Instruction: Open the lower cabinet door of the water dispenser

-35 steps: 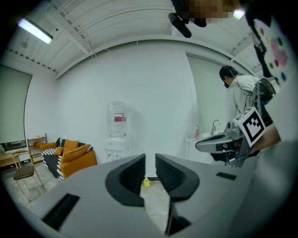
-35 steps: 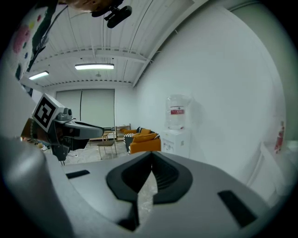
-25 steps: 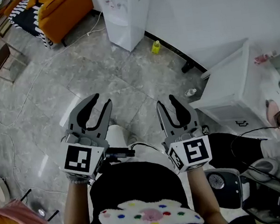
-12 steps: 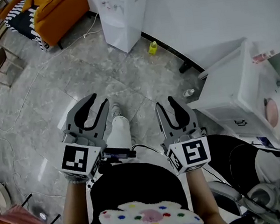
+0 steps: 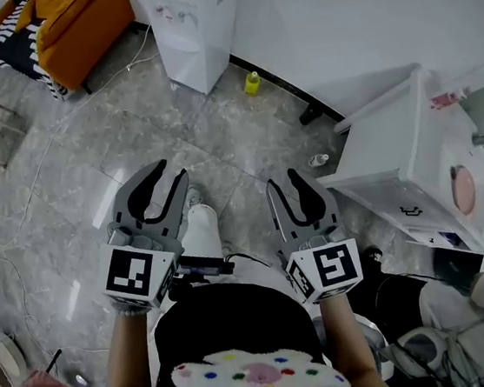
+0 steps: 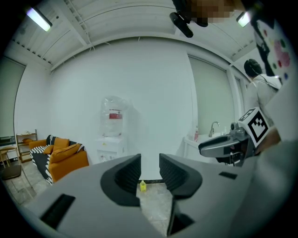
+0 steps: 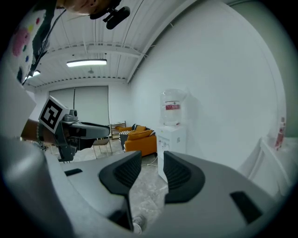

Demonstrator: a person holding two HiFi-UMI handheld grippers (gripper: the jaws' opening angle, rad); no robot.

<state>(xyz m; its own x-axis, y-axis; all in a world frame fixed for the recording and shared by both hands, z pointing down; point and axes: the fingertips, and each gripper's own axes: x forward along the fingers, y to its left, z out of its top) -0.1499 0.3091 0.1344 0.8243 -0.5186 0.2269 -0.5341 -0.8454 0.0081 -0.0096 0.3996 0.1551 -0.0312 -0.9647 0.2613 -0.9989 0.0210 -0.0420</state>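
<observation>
- head view: the left claw [image 5: 170,174] and the right claw [image 5: 285,182] were held side by side in front of the person's body, both pointing forward over the grey marble floor [image 5: 88,154].
- head view: each claw was spread, with only floor showing in its gap.
- head view: the water dispenser [image 5: 191,28] stood against the white wall at the top of the picture, well apart from both claws. its front looked flush, though the lower cabinet door could not be picked out from this height.
- head view: a yellow bottle [image 5: 251,83] stood on the floor just to the right of the dispenser, an orange sofa [image 5: 73,29] sat to its left, and a white sink unit [image 5: 399,156] stood at the right.
- left gripper view: the left claw [image 6: 149,161] stood apart and empty. the far yellow bottle [image 6: 142,186] showed through the gap, and the water dispenser [image 6: 111,142] lay left of it, beside the sofa [image 6: 65,160].
- right gripper view: the right claw [image 7: 152,161] was likewise spread and pinched nothing. the water dispenser [image 7: 173,135] rose just above the right jaw, its lower part hidden behind that jaw.
</observation>
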